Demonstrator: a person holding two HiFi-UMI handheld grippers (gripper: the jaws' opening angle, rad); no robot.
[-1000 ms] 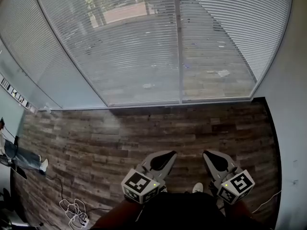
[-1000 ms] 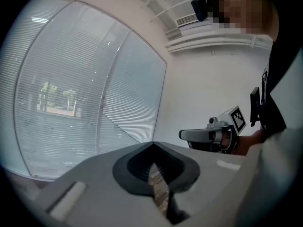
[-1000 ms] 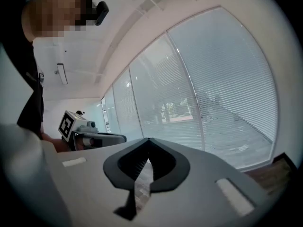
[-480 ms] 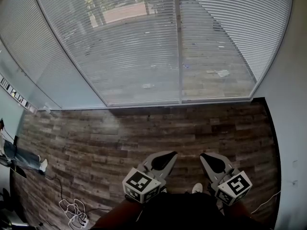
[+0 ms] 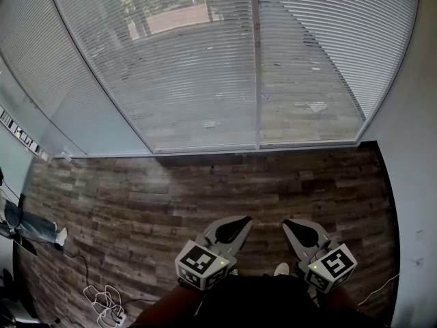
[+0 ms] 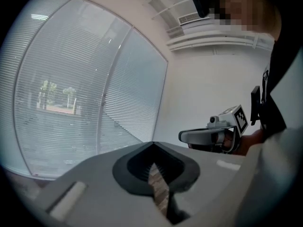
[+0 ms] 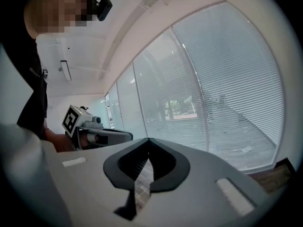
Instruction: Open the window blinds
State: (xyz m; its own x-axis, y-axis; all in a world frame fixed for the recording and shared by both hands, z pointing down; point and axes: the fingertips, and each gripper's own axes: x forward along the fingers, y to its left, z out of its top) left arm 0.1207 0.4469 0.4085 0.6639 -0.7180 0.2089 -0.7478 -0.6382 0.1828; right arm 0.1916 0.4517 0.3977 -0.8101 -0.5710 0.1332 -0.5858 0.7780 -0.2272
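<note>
Office-type room. Full-height slatted blinds [image 5: 205, 67] along one curved side, wood-plank floor [image 5: 171, 203], plain white walls [image 5: 410, 183], air vent [image 6: 189, 19] at the ceiling, loose cables [image 5: 102, 299] on the floor.

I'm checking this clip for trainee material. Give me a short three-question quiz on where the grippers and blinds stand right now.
1. True or false: the right gripper touches the blinds.
2. The left gripper has its jaws: A) together, nothing between them; B) closed on a cord; C) wide apart.
3. What lies on the plank floor at the head view's lower left?
Key: 1 false, it is held low, well short of them. 2 A. 3 a loose white cable.
</note>
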